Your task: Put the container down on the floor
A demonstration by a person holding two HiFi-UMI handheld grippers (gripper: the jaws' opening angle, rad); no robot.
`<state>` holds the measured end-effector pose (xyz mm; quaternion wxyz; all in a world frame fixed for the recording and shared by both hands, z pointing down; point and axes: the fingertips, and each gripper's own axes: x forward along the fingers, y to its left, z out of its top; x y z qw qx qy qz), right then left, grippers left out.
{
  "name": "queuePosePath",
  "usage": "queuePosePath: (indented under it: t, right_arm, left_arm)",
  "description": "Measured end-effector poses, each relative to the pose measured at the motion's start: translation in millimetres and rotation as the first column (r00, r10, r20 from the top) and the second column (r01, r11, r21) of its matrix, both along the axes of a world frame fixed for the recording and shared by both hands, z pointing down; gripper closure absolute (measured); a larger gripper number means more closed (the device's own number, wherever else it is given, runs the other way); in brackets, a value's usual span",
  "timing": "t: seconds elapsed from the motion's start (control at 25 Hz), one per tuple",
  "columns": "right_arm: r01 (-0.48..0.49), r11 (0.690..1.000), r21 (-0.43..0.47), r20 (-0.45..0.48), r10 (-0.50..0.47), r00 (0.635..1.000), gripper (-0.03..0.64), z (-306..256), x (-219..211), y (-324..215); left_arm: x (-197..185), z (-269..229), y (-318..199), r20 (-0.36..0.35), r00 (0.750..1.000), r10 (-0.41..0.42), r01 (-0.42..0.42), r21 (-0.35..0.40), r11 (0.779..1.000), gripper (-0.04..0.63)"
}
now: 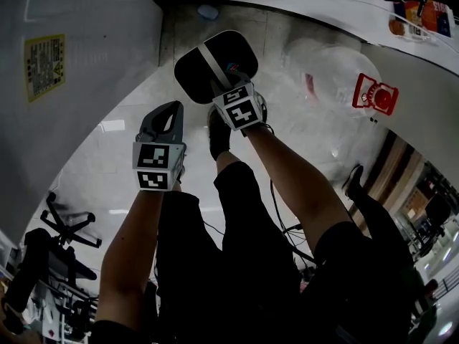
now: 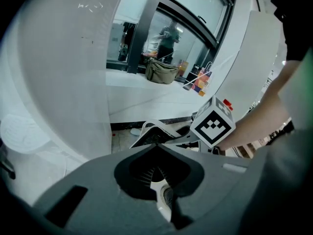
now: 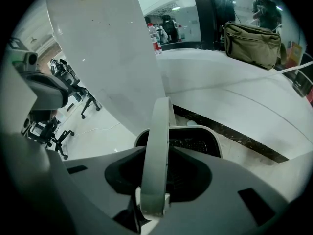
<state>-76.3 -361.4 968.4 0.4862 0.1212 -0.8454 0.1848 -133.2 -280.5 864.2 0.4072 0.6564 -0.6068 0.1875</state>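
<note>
The container is a black basket with a white band handle, low over the pale floor by the foot of a curved counter; I cannot tell whether it rests on the floor. My right gripper is at the handle. In the right gripper view the handle runs up between the jaws, which stand slightly apart round it, over the basket. My left gripper hangs to the left, shut and empty; its jaws meet with the basket beyond them.
A white pillar stands at the left and the curved white counter at the right. A clear plastic jug with a red tag lies right of the basket. My shoe is just behind it. Office chairs stand at lower left.
</note>
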Motion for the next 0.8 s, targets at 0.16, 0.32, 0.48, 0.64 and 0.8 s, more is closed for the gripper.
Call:
queuePosePath:
  t: [0.16, 0.32, 0.48, 0.64, 0.8]
  right_arm:
    - [-0.018, 1.0, 0.008, -0.007, 0.018, 1.0, 0.486, -7, 7, -3]
    - [-0.033, 0.999, 0.022, 0.0, 0.033, 0.999, 0.469, -20, 12, -8]
    - [-0.046, 0.998, 0.031, 0.012, 0.046, 0.999, 0.457, -39, 15, -7]
    - [-0.067, 0.997, 0.037, 0.021, 0.067, 0.998, 0.446, -63, 21, -6]
    - [-0.098, 0.994, 0.047, 0.02, 0.097, 0.995, 0.446, -89, 33, -3]
  left_arm:
    - [3, -6, 3, 0.003, 1.0, 0.008, -0.008, 0.001, 1.0, 0.588]
    - [2, -18, 3, 0.024, 1.0, 0.017, -0.018, 0.021, 1.0, 0.588]
    - [1, -32, 4, 0.031, 0.999, 0.034, -0.035, 0.032, 0.999, 0.588]
    - [2, -51, 8, 0.04, 0.997, 0.06, -0.061, 0.034, 0.998, 0.588]
    - [6, -78, 15, 0.052, 0.994, 0.096, -0.099, 0.054, 0.994, 0.588]
